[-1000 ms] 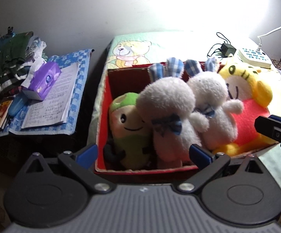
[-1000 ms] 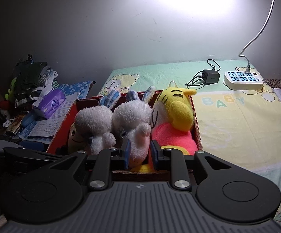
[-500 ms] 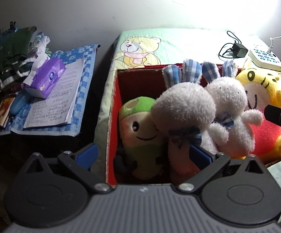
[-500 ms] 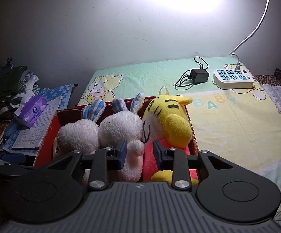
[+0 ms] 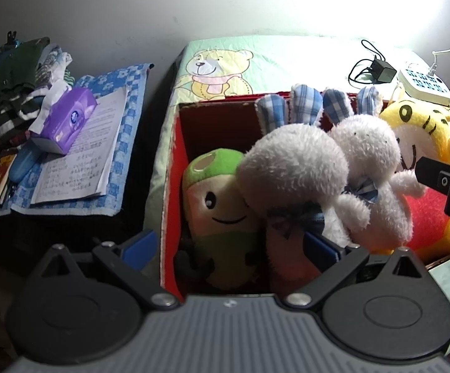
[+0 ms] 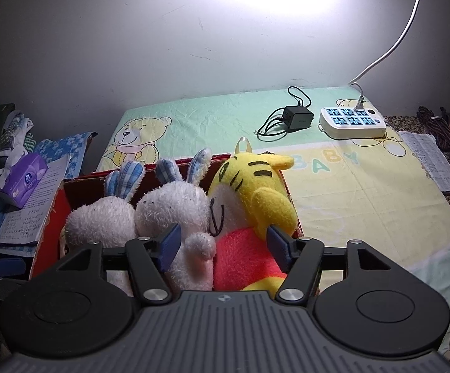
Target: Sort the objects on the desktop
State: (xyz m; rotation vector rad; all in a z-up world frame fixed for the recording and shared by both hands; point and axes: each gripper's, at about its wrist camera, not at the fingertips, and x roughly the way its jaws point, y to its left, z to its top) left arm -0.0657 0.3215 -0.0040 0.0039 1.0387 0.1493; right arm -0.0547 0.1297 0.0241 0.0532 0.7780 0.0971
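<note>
A red box [image 5: 175, 168] on the bed holds a green plush [image 5: 218, 199], two white rabbits [image 5: 293, 171] [image 5: 367, 149] with blue checked ears, and a yellow tiger [image 5: 429, 136] in red. My left gripper [image 5: 229, 248] is open at the box's near left end, around the green plush and the first rabbit's base. My right gripper [image 6: 221, 245] is open over the second rabbit [image 6: 175, 205] and the tiger [image 6: 256, 199]; the box's far wall [image 6: 82, 186] shows behind. Neither gripper holds anything.
A bear-print sheet [image 6: 364, 192] covers the bed. A black charger [image 6: 297, 116] and a white power strip [image 6: 353, 121] lie at the back. Left of the bed, a blue cloth carries a purple tissue pack [image 5: 66, 121], papers [image 5: 82, 158] and piled clothes [image 5: 13, 87]. Papers [image 6: 429, 161] lie at the far right.
My right gripper has opened wide from nearly shut and pulled back. My left gripper has moved closer over the box's left end; it stays open.
</note>
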